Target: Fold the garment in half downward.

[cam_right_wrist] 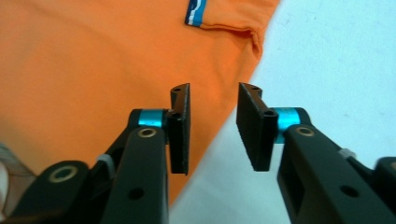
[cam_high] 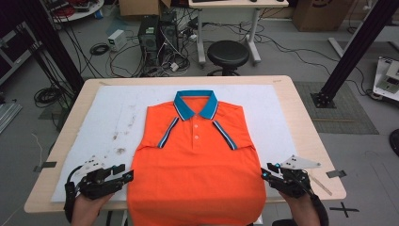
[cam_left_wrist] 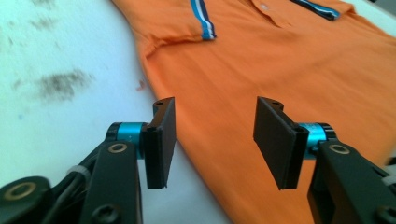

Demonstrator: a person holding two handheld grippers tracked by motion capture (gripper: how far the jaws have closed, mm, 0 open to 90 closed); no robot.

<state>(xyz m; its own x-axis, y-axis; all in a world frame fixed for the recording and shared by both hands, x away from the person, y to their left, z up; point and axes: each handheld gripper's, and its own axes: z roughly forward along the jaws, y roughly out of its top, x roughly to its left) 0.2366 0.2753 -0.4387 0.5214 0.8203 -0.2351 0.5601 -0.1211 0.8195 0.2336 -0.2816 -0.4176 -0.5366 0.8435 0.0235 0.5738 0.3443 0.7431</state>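
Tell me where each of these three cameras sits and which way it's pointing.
High view: above the person's side, looking forward and down at the polo shirt on the table; both hands show, each with a hand-held gripper.
Left gripper view: rides the left hand-held gripper, open jaws over the shirt's left edge.
Right gripper view: rides the right hand-held gripper, open jaws over the right edge.
All share the shirt.

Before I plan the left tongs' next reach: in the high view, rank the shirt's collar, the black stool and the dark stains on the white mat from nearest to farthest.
From the left tongs:
1. Dark stains, on the white mat just beyond them.
2. Teal collar, at the orange shirt's far end.
3. Black stool, on the floor past the table.
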